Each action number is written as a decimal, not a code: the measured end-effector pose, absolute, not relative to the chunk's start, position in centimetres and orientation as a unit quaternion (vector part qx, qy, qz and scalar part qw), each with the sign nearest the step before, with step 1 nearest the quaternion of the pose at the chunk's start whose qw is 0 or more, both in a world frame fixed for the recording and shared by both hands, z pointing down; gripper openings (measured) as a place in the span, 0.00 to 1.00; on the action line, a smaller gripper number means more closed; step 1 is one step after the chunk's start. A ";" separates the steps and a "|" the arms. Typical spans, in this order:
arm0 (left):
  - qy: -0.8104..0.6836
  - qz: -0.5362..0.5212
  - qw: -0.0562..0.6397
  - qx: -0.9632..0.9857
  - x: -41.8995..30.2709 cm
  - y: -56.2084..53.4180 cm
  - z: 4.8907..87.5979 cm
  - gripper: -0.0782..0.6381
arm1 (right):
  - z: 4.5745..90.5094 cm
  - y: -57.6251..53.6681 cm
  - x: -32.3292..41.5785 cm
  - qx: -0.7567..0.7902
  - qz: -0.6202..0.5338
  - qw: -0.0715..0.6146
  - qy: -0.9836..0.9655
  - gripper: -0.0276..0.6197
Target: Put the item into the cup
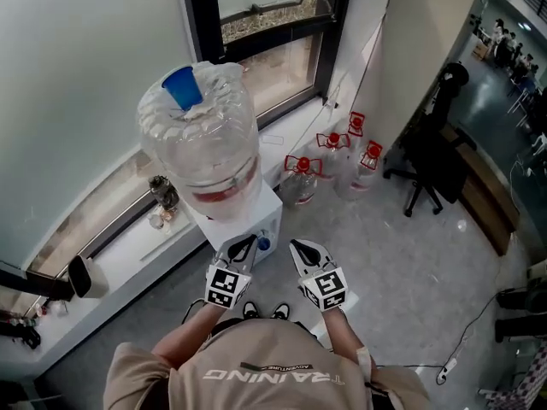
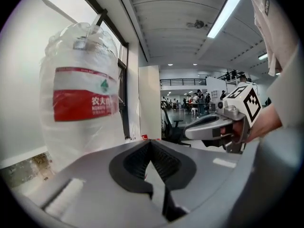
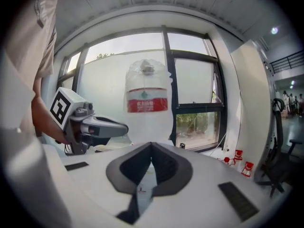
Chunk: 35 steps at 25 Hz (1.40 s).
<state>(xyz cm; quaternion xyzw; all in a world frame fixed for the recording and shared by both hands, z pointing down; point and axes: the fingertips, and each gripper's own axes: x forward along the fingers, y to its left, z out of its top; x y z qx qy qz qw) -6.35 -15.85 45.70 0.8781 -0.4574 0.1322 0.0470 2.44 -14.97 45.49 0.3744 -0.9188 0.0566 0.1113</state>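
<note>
I see no cup and no loose item in any view. A white water dispenser [image 1: 244, 216] carries a big clear bottle [image 1: 201, 135] with a red label, which also shows as the bottle [image 2: 80, 103] and the bottle [image 3: 147, 96]. My left gripper [image 1: 248, 244] hovers just in front of the dispenser's blue tap [image 1: 263, 244], jaws shut and empty [image 2: 151, 144]. My right gripper [image 1: 301, 248] hangs beside it to the right, also shut on nothing [image 3: 152, 146]. Each gripper shows in the other's view: the right gripper [image 2: 209, 127] and the left gripper [image 3: 102, 126].
Several clear water jugs [image 1: 329, 165] with red handles stand on the floor by the window. A black office chair [image 1: 432, 156] is at the right. A white sill [image 1: 128, 237] runs along the window with a small glass jar [image 1: 162, 195]. A cable and power strip [image 1: 444, 370] lie on the floor.
</note>
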 end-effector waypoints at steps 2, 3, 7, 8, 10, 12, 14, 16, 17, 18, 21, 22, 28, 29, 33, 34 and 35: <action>-0.473 0.122 0.042 0.872 -7.1 -16.3 44.2 0.12 | 43.9 -15.2 2.8 0.386 0.053 0.112 -0.914 0.06; -0.480 0.117 0.040 0.868 -7.5 -16.5 43.3 0.12 | 43.0 -15.3 2.9 0.391 0.051 0.108 -0.912 0.06; -0.497 0.089 0.021 0.863 -8.4 -17.3 39.7 0.12 | 39.8 -15.6 2.7 0.401 0.030 0.097 -0.910 0.06; -0.498 0.083 0.015 0.863 -8.3 -17.4 39.0 0.12 | 39.2 -15.7 2.7 0.401 0.024 0.094 -0.911 0.06; -0.497 0.075 0.003 0.865 -8.2 -17.8 37.9 0.12 | 38.0 -15.9 2.4 0.398 0.012 0.087 -0.913 0.06; -0.494 0.073 -0.005 0.866 -8.2 -18.3 37.3 0.12 | 37.1 -16.3 2.2 0.397 0.001 0.081 -0.914 0.06; -0.491 0.074 -0.008 0.868 -8.2 -18.5 36.9 0.12 | 36.4 -16.4 2.1 0.399 -0.008 0.078 -0.914 0.06; -0.487 0.076 -0.009 0.870 -8.2 -18.6 36.8 0.12 | 36.0 -16.5 2.3 0.405 -0.016 0.077 -0.911 0.06; -0.484 0.076 -0.009 0.872 -8.0 -18.7 36.7 0.12 | 35.9 -16.5 2.5 0.409 -0.018 0.077 -0.909 0.06; -0.481 0.076 -0.008 0.873 -7.9 -18.7 36.7 0.12 | 35.8 -16.6 2.8 0.413 -0.019 0.076 -0.907 0.06; -0.478 0.073 -0.008 0.876 -7.6 -18.6 36.7 0.12 | 35.6 -16.9 3.4 0.418 -0.022 0.078 -0.905 0.06; -0.478 0.075 -0.007 0.875 -7.8 -18.4 36.8 0.12 | 35.6 -16.8 3.5 0.418 -0.022 0.077 -0.905 0.06; -0.477 0.082 0.005 0.875 -8.2 -18.3 37.9 0.12 | 35.8 -16.5 3.4 0.419 -0.022 0.087 -0.904 0.06; -0.476 0.082 0.006 0.876 -8.3 -18.3 37.9 0.12 | 35.8 -16.5 3.3 0.418 -0.023 0.089 -0.904 0.06; -0.469 0.089 0.007 0.878 -8.4 -18.2 38.2 0.12 | 36.0 -16.4 2.4 0.416 -0.028 0.093 -0.904 0.06; -0.467 0.089 0.007 0.880 -8.3 -18.1 38.2 0.12 | 36.0 -16.4 2.3 0.416 -0.028 0.093 -0.904 0.06; -0.465 0.088 0.007 0.881 -8.2 -18.1 38.2 0.12 | 36.1 -16.3 2.2 0.416 -0.028 0.094 -0.904 0.06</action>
